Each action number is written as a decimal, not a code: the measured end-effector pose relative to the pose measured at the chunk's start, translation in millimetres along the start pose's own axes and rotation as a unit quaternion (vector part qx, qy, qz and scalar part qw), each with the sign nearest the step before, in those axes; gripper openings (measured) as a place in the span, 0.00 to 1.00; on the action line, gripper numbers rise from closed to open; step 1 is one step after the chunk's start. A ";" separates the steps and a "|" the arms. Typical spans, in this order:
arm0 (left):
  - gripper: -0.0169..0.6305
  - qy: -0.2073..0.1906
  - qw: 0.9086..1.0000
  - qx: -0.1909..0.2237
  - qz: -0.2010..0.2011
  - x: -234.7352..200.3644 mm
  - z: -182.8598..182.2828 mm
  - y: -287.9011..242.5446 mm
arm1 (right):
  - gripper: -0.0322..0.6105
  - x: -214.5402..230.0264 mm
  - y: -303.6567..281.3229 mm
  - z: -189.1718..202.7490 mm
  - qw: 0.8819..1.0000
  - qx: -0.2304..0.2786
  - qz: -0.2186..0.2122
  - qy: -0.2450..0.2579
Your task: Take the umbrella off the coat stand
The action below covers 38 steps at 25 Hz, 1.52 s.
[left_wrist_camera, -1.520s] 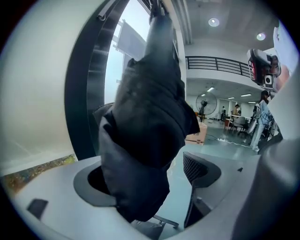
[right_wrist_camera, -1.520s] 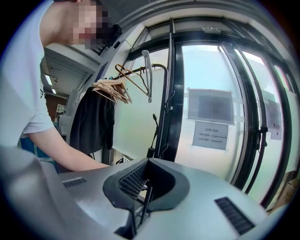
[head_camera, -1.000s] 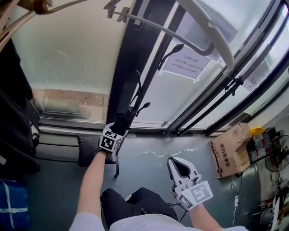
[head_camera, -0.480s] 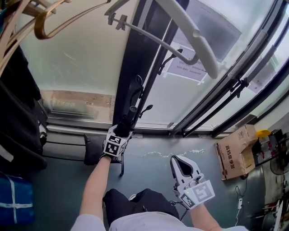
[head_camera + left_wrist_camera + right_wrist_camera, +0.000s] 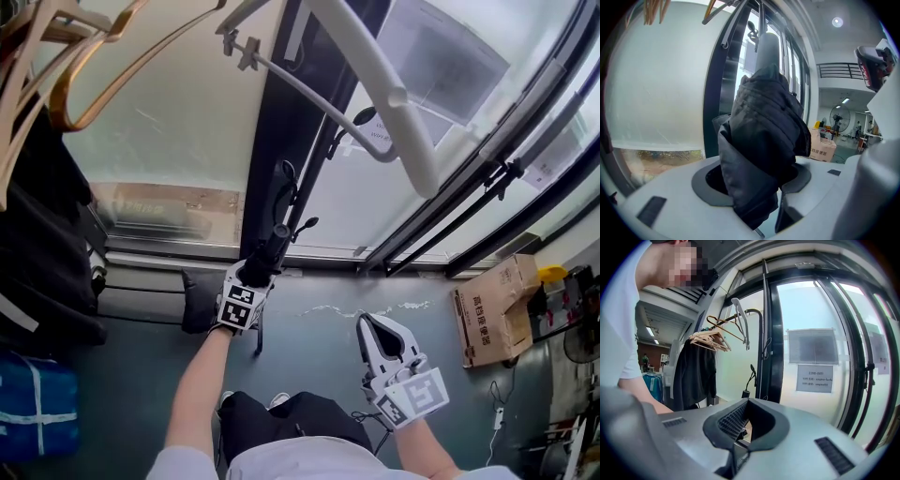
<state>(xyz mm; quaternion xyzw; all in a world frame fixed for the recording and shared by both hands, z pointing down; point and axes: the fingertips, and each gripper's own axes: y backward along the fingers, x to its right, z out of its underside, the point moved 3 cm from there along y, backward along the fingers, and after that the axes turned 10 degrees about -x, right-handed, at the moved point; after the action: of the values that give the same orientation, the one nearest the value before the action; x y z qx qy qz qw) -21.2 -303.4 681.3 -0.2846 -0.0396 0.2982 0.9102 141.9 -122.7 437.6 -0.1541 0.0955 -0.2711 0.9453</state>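
My left gripper (image 5: pixel 261 272) is shut on the folded black umbrella (image 5: pixel 277 211), which points up along the dark window post (image 5: pixel 281 112). The left gripper view shows the umbrella's crumpled black cloth (image 5: pixel 764 140) filling the space between the jaws, its pale grey end (image 5: pixel 767 47) sticking out above. The coat stand's white curved arms (image 5: pixel 375 84) reach across the top of the head view; the umbrella hangs on none of them. My right gripper (image 5: pixel 373 328) is lower right, shut and empty, with its pads (image 5: pixel 733 420) meeting.
Wooden hangers (image 5: pixel 84 66) and a dark coat (image 5: pixel 37 244) hang at the left, above a blue bag (image 5: pixel 33 412). A cardboard box (image 5: pixel 487 314) and a fan (image 5: pixel 581 333) stand at the right. Glass panels with a paper sign (image 5: pixel 814 378) are ahead.
Both grippers have risen a little, the left one still holding the umbrella. More of the wooden hangers and the stand's arm has come into the head view.
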 end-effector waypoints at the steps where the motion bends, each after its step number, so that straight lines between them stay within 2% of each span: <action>1: 0.43 0.000 1.000 -0.005 -0.006 0.4 0.8 1.8 | 0.08 0.2 0.4 -3.2 1.000 0.000 -0.001 -0.001; 9: 0.43 -0.001 0.998 -0.042 -0.036 6.5 1.5 25.0 | 0.08 6.5 17.5 -33.9 1.000 0.016 0.011 -0.017; 18: 0.43 -0.002 0.998 -0.061 -0.036 11.8 -3.3 40.3 | 0.08 11.9 42.3 -40.1 0.998 0.019 0.041 -0.053; 22: 0.43 0.016 0.997 -0.072 -0.034 18.5 -2.0 47.6 | 0.08 17.2 51.5 -40.8 0.996 0.017 0.051 -0.064; 28: 0.43 0.053 0.996 -0.070 -0.035 20.2 -0.8 54.9 | 0.08 25.4 54.5 -46.8 0.996 0.026 0.057 -0.069; 38: 0.43 0.056 0.996 -0.051 -0.036 27.6 -14.8 68.9 | 0.08 33.4 62.3 -54.2 0.994 0.041 0.067 -0.075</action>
<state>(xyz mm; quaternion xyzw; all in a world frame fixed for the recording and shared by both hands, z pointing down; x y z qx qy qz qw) -30.9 -249.6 628.9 -0.3457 -0.0138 0.2465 0.9053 185.5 -103.6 362.4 -0.1281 0.0230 -0.1988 0.9714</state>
